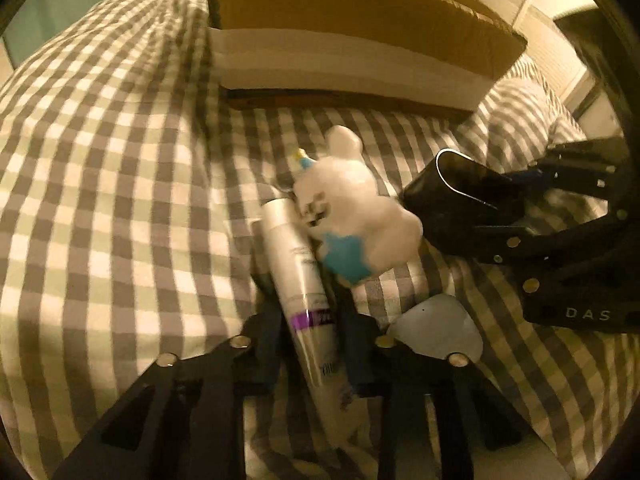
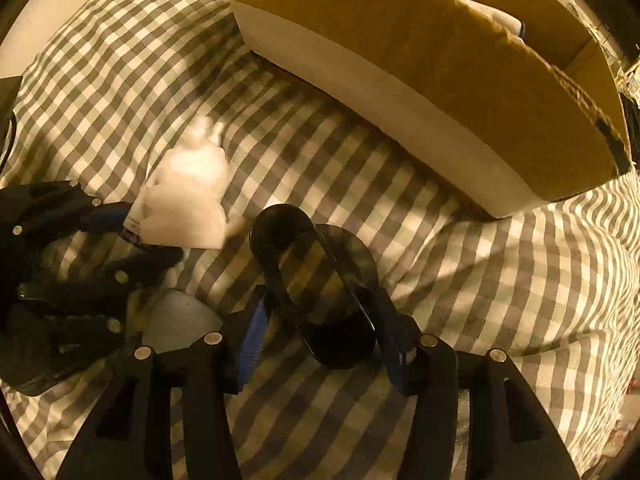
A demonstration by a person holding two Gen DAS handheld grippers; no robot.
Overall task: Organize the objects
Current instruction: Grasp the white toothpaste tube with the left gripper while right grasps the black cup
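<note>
My left gripper (image 1: 306, 312) is shut on a silver tube with a purple band (image 1: 298, 276), held above the checked bed cover. A white plush toy with a blue patch (image 1: 352, 216) lies just beyond the tube, touching its cap end; it also shows in the right wrist view (image 2: 192, 196). My right gripper (image 2: 320, 312) is shut on a black glossy case (image 2: 316, 280), which also shows at the right of the left wrist view (image 1: 460, 196). The left gripper (image 2: 132, 236) appears at the left of the right wrist view, beside the plush toy.
A large open cardboard box (image 1: 344, 12) with a white lower band stands at the far side of the bed (image 2: 420, 40). A pale flat object (image 1: 436, 330) lies on the checked cover (image 1: 100, 200) between the grippers, also seen from the right (image 2: 180, 320).
</note>
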